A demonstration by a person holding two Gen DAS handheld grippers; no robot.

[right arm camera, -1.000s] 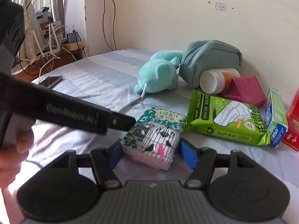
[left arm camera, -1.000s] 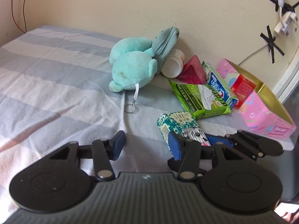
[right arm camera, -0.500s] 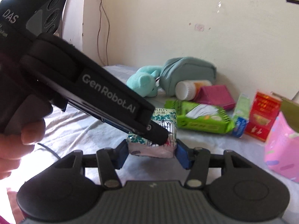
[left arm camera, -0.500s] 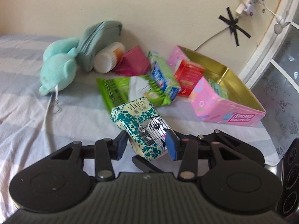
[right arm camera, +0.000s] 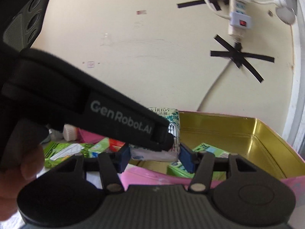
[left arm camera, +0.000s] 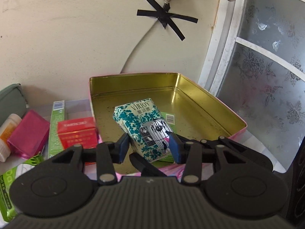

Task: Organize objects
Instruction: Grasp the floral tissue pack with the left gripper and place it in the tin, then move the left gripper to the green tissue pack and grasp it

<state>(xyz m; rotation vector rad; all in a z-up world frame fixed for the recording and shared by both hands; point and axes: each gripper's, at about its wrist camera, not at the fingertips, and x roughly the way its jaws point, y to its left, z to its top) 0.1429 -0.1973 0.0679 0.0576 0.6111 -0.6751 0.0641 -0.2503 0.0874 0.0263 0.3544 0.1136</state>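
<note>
A teal-and-white floral tissue pack (left arm camera: pixel 144 127) hangs tilted over the open gold-lined pink tin (left arm camera: pixel 200 103). My left gripper (left arm camera: pixel 149 147) is shut on the pack, its blue pads pressing on both sides. My right gripper (right arm camera: pixel 156 158) is shut on the same pack (right arm camera: pixel 171 118) from another side, and the left gripper's black body (right arm camera: pixel 114 114) crosses that view and hides most of the pack. Part of the right gripper's black finger (left arm camera: pixel 146 164) shows under the pack in the left wrist view. A person's hand (right arm camera: pixel 24 164) holds the left gripper.
A green box (left arm camera: pixel 169 117) lies inside the tin. Left of the tin lie a red box (left arm camera: pixel 76 131), a green toothpaste box (left arm camera: pixel 57 126), a magenta pouch (left arm camera: pixel 28 133), a white bottle (left arm camera: pixel 7 131) and a green wipes pack (left arm camera: pixel 7 190). A frosted window (left arm camera: pixel 266 76) stands to the right.
Both grippers closed on the tissue pack, lifted it off the bed and carried it right, from beside the plush toy to above the tin.
</note>
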